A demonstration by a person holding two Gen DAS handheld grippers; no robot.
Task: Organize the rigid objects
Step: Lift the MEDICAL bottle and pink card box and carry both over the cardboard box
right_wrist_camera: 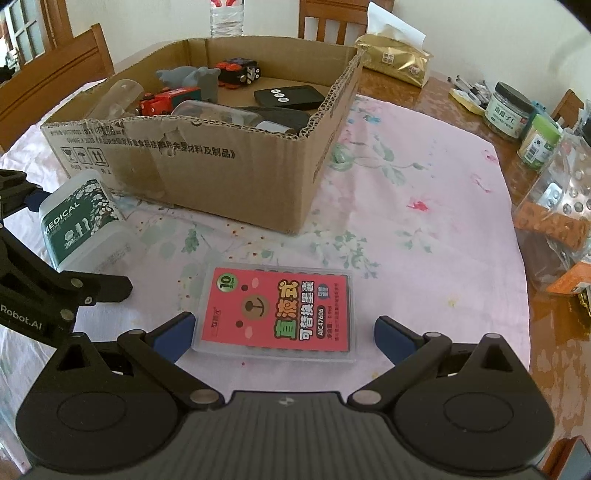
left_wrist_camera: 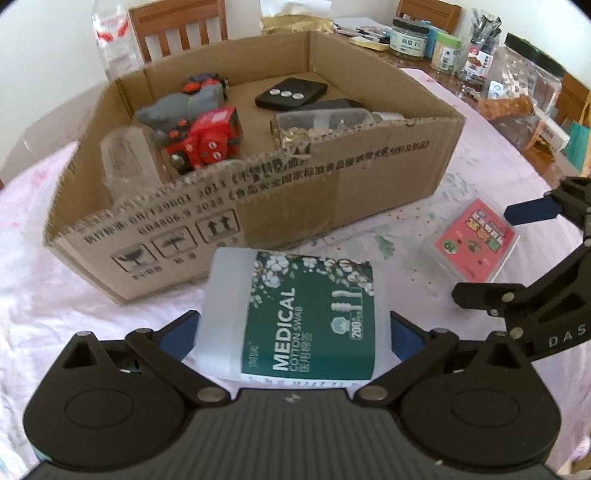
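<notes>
A white cotton swab container (left_wrist_camera: 295, 317) with a green "MEDICAL" label lies on its side on the tablecloth, right in front of the cardboard box (left_wrist_camera: 332, 192). My left gripper (left_wrist_camera: 295, 332) is open and straddles it, blue pads close to both sides. A pink-labelled clear refill case (right_wrist_camera: 277, 308) lies flat between the fingers of my open right gripper (right_wrist_camera: 282, 332), with a gap on the right. The box holds a red toy train (left_wrist_camera: 210, 138), a grey toy (left_wrist_camera: 177, 107), a black remote (left_wrist_camera: 291, 92) and a clear bottle (left_wrist_camera: 321, 122).
A pink floral cloth (right_wrist_camera: 424, 240) covers the round table. Jars (right_wrist_camera: 509, 107), a clear tub (left_wrist_camera: 524, 81) and snack packs crowd the right edge. A gold bag (right_wrist_camera: 397, 61), a water bottle (left_wrist_camera: 114, 40) and wooden chairs (left_wrist_camera: 177, 26) stand behind the box.
</notes>
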